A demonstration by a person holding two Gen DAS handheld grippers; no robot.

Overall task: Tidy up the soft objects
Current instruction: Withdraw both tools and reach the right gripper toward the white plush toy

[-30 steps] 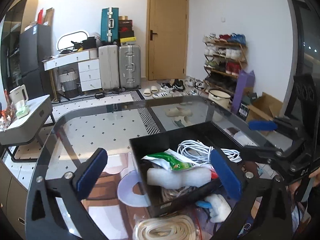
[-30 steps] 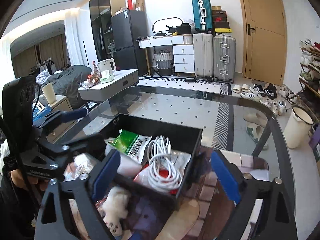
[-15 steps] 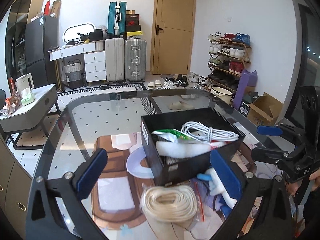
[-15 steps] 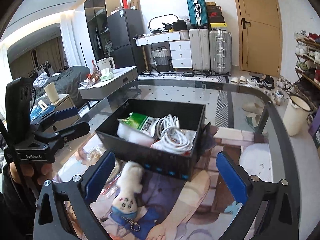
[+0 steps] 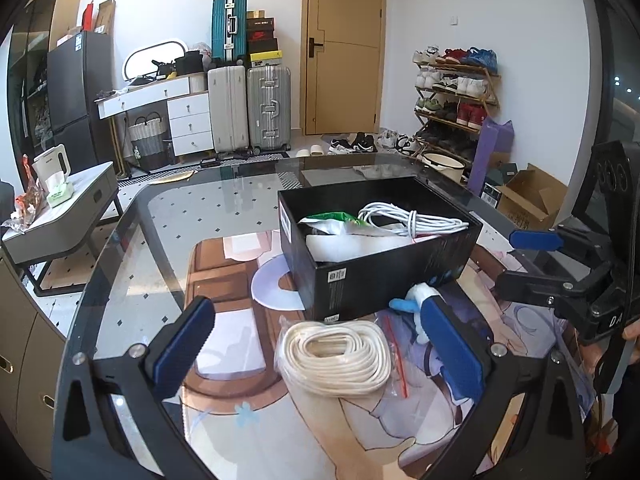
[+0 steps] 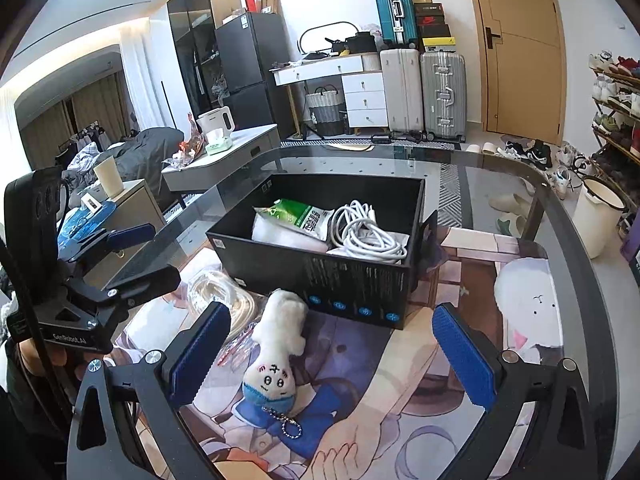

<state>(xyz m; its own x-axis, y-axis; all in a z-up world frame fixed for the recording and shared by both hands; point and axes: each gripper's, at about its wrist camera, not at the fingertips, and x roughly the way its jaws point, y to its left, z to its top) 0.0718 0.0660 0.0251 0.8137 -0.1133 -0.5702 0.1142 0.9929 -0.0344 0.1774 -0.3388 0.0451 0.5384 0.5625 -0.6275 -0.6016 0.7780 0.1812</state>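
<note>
both jaws spread, empty: left gripper (image 5: 316, 354) above bagged rope coil (image 5: 336, 356), right gripper (image 6: 328, 348) near plush toy (image 6: 278, 356), both just before black box (image 6: 320, 248). the bag, probably slick, could slip.

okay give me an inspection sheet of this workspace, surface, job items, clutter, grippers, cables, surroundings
Surface: glass table over a printed mat.
Job's things: black box holds a green packet and white padding; plush toy and bagged cream rope coil lie outside, in front of it.
Clutter: nothing seen besides these.
Grippers: left gripper open, empty, over the coil; right gripper open, empty, around the plush.
Cables: white cable bundle inside the box.
Surroundings: suitcases, door, shoe rack.
</note>
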